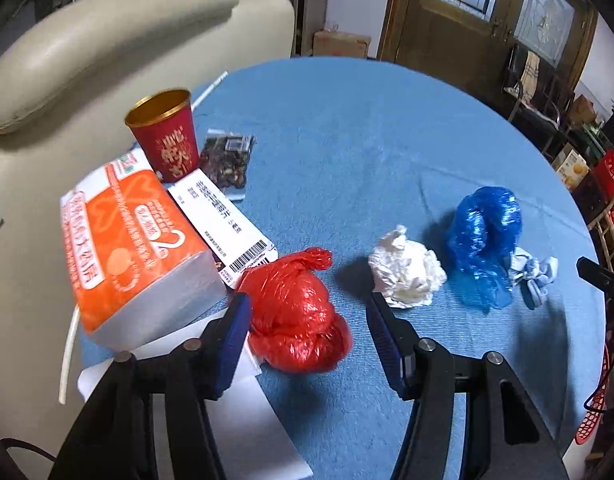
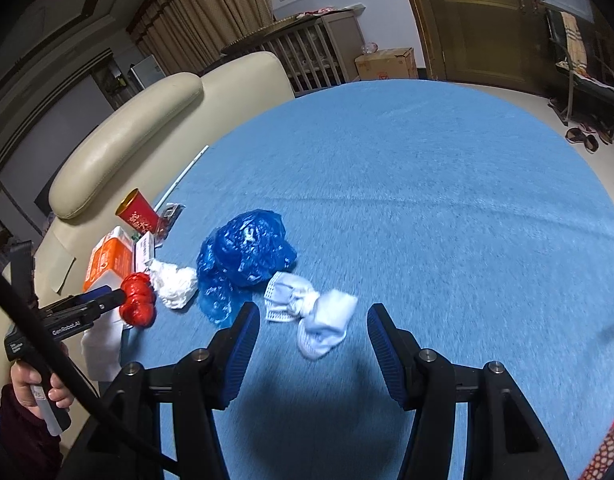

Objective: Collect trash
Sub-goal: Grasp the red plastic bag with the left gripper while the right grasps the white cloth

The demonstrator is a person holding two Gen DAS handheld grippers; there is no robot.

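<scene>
The left tool (image 1: 309, 314) is standing with ribbed blue pads apart, flanking the crinkled red plastic bag (image 1: 297, 316) lying on the blue woven-cloth desk (image 1: 367, 140). The right tool (image 2: 313, 330) is likewise gaping, straddling the knotted pale-blue fabric wad (image 2: 315, 316). Nearby are lying a crumpled white paper ball (image 1: 407, 272) and a glossy blue plastic bag (image 1: 485, 236).

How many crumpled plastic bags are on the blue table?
2: crumpled red plastic bag between the open left gripper fingers; crumpled blue plastic bag right of the white paper wad.
</scene>
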